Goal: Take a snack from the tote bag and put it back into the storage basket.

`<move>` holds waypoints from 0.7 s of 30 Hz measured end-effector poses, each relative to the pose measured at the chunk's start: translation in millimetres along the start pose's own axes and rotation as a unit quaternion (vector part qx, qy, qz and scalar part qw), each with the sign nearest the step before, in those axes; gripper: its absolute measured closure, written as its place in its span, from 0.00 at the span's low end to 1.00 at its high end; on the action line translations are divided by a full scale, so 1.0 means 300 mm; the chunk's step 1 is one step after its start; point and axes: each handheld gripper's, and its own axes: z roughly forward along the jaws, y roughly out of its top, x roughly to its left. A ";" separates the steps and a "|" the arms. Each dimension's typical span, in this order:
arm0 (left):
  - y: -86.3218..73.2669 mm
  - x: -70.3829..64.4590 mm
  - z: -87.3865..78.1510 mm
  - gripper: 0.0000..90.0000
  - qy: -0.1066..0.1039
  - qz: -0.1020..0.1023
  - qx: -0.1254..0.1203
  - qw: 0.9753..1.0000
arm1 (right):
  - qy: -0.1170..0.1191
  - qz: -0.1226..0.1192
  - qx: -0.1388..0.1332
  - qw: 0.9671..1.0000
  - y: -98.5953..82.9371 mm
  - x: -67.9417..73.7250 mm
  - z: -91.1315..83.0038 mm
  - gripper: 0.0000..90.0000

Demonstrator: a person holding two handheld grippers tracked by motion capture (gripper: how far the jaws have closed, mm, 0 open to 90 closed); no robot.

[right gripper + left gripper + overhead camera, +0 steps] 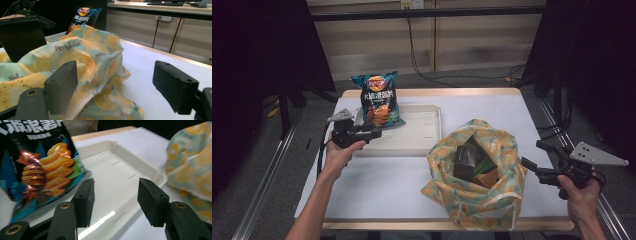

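A blue crisp bag (378, 99) (37, 162) (81, 18) stands upright at the back left of a white tray (417, 137) (120, 170). Just in front of it, over the tray's left edge, my left gripper (374, 131) (113, 203) is open and holds nothing. A lemon-print cloth bag (479, 175) (192, 170) (75, 67) sits open on the table's right half, with a black box (467, 159) (21, 37) and other items inside. To the right of that bag, my right gripper (537, 155) (117, 87) is open and empty.
The white table (377, 187) has a wooden rim. Metal rails (262, 190) run along both sides. Cables (427, 70) lie on the floor behind the table, and dark curtains flank it.
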 end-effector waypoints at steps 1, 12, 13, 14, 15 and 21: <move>-0.002 -0.011 -0.007 0.53 0.017 0.010 0.004 1.000 | 0.000 -0.001 -0.001 1.000 0.002 0.002 0.000 0.22; -0.049 -0.119 -0.085 0.32 0.000 0.034 -0.013 0.999 | 0.022 -0.001 0.004 1.000 0.039 0.030 0.012 0.20; -0.058 -0.135 -0.091 0.31 0.005 0.044 -0.007 0.999 | 0.019 -0.002 0.000 1.000 0.041 0.034 0.015 0.19; -0.064 -0.148 -0.096 0.29 0.009 0.048 -0.005 0.999 | 0.016 -0.003 0.001 1.000 0.046 0.040 0.015 0.18; -0.070 -0.159 -0.101 0.26 0.006 0.047 -0.005 0.999 | 0.015 -0.002 -0.002 1.000 0.051 0.044 0.016 0.18; -0.105 -0.225 -0.140 0.22 0.006 0.047 -0.012 0.999 | 0.039 -0.010 -0.003 0.999 0.099 0.081 0.029 0.17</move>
